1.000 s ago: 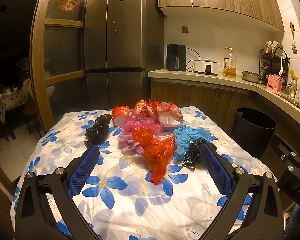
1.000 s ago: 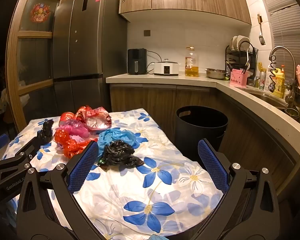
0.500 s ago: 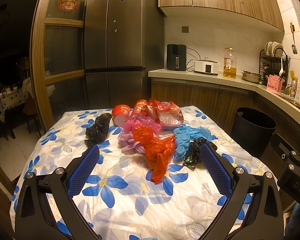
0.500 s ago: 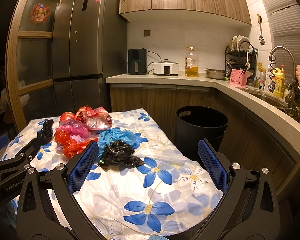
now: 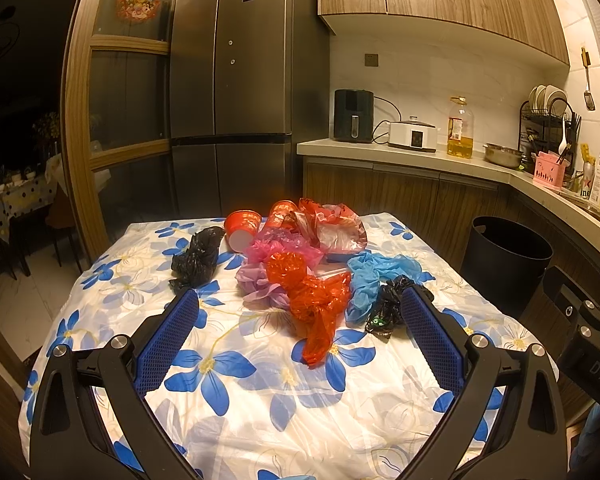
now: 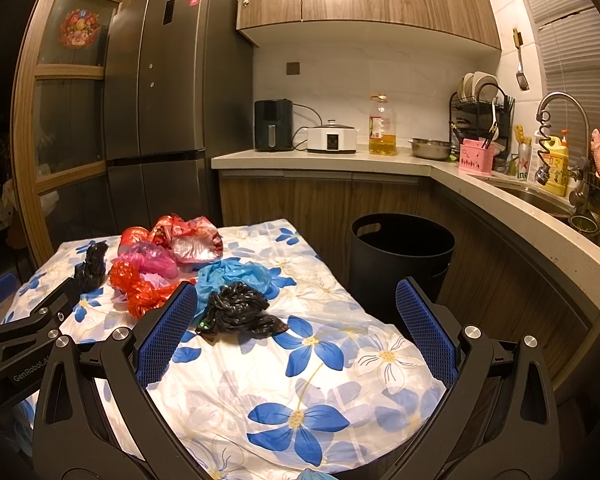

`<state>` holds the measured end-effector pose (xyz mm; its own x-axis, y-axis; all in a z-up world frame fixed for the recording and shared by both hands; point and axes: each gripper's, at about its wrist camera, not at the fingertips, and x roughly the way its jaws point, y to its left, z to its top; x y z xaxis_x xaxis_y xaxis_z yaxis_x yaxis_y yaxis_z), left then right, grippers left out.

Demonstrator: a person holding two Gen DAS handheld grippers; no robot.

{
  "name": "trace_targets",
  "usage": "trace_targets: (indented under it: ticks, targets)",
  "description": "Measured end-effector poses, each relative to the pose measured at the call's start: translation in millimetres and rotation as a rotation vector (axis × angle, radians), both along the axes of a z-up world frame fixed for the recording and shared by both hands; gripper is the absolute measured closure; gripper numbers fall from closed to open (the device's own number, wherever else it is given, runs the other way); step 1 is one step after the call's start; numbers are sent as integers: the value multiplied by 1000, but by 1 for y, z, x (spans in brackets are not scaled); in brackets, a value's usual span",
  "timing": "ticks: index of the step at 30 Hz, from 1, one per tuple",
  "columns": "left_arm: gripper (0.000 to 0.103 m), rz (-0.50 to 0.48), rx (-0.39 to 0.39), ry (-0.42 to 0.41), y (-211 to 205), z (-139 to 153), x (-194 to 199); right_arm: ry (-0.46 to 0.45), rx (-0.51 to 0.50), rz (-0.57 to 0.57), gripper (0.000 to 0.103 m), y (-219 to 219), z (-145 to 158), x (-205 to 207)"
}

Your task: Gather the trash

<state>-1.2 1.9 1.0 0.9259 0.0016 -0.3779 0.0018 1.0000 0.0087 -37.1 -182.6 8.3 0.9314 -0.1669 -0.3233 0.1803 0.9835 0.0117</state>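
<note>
We hold both tongs spread wide above the near edge of the worktop (image 5: 260, 392), which is draped in a white cloth with blue flowers; neither grips anything. The left tongs (image 5: 300, 320) look straight at the heap of trash, and the right tongs (image 6: 296, 312) look at the worktop's right end and the floor beyond it.

The trash lies in a loose cluster across the far half of the worktop. Nearest the left tongs is a crumpled red-orange plastic bag (image 5: 312, 300), touching a pale pink plastic bag (image 5: 260, 280) behind it. To its right a light blue plastic bag (image 5: 376, 274) lies against a small crumpled black plastic bag (image 5: 388, 308), which sits just beside the left tongs' right finger. In the right wrist view that same small black bag (image 6: 238, 310) lies between the right tongs' fingers, close to the left one.

Farther back are a red paper cup lying on its side (image 5: 242, 228) and a red-and-clear plastic bag (image 5: 336, 228). A second black plastic bag (image 5: 198, 258) lies apart on the left of the cluster.

A round black waste bin (image 6: 402, 256) stands open on the floor just beside the worktop's right end, in front of the wooden kitchen cabinets (image 6: 320, 200).
</note>
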Motion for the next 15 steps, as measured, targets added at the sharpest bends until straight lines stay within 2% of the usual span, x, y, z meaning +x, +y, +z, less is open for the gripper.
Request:
trace_targets:
  ticks: [15]
  targets:
    - [5,2,-4,-2,1,0,-2,-4,-1,1,5,0,1,-1]
